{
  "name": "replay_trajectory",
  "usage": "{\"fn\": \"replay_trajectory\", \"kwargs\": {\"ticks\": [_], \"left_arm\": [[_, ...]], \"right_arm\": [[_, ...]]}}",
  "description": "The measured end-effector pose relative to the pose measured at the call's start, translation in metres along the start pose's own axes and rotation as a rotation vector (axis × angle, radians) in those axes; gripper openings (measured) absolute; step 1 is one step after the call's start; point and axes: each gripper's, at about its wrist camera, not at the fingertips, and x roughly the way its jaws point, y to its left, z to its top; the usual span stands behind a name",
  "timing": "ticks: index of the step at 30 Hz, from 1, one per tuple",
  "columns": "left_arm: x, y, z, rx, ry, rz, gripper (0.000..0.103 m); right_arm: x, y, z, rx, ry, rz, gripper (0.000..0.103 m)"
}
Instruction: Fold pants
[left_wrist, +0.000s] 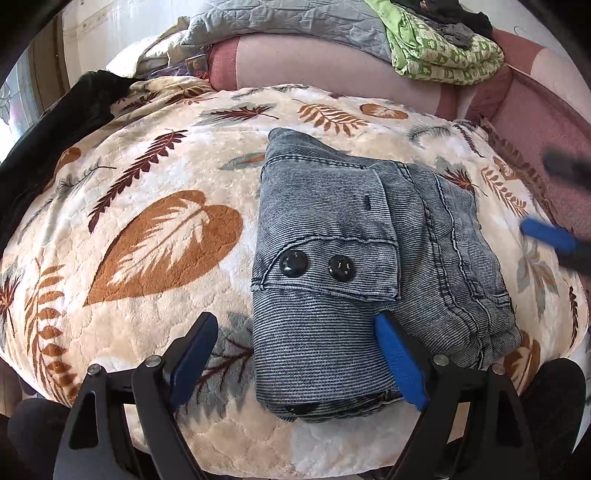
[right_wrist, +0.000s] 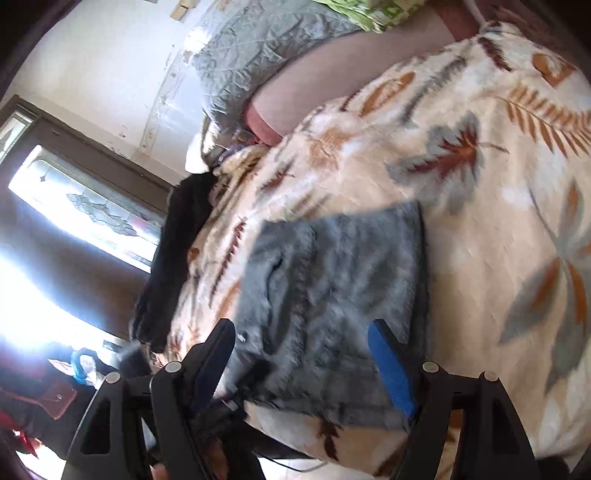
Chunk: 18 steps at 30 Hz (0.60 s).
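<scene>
The grey-blue denim pants (left_wrist: 354, 258) lie folded into a compact bundle on a leaf-patterned fleece blanket (left_wrist: 147, 229), a flap with two black buttons on top. My left gripper (left_wrist: 299, 354) is open just above the bundle's near edge, holding nothing. My right gripper shows blurred at the right edge of the left wrist view, with one blue finger (left_wrist: 546, 232) visible. In the right wrist view the right gripper (right_wrist: 303, 358) is open over the blurred pants (right_wrist: 332, 295), holding nothing.
A pink sofa back (left_wrist: 332, 62) runs behind the blanket, with a grey quilt (left_wrist: 280, 18) and green patterned cloth (left_wrist: 443, 55) piled on it. A black garment (left_wrist: 55, 122) lies at the blanket's left edge. A bright window (right_wrist: 85, 206) is to the side.
</scene>
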Motion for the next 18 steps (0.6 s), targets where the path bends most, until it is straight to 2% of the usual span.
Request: {"fn": "replay_trajectory", "kwargs": {"ticks": [5,6,8,9,11,13,14,16,18], "left_arm": [[0.002,0.003,-0.001,-0.014,0.005,-0.018,0.089],[0.003,0.003,-0.001,-0.015,0.004,-0.018,0.089],[0.004,0.002,-0.001,-0.015,0.008,-0.027,0.089],[0.005,0.002,0.000,-0.015,0.010,-0.024,0.089],[0.001,0.004,0.002,-0.022,0.010,-0.044,0.089],[-0.006,0.008,0.004,-0.030,-0.008,-0.057,0.089],[-0.011,0.009,0.005,-0.033,-0.023,-0.060,0.089],[-0.025,0.016,0.005,-0.045,-0.075,-0.055,0.089],[-0.028,0.020,0.003,-0.053,-0.083,-0.034,0.089]], "right_arm": [[0.056,0.002,0.052,0.034,0.088,0.061,0.078],[0.070,-0.006,0.057,0.059,0.114,0.047,0.078],[0.106,-0.036,0.055,0.115,0.204,-0.042,0.079],[0.112,-0.049,0.050,0.168,0.198,0.003,0.077],[0.101,-0.045,0.048,0.175,0.162,0.019,0.077],[0.084,-0.028,0.042,0.126,0.156,-0.036,0.077],[0.072,-0.020,0.036,0.095,0.146,-0.035,0.077],[0.051,-0.010,0.017,0.078,0.135,0.030,0.077],[0.036,-0.010,-0.008,0.080,0.137,0.047,0.078]]}}
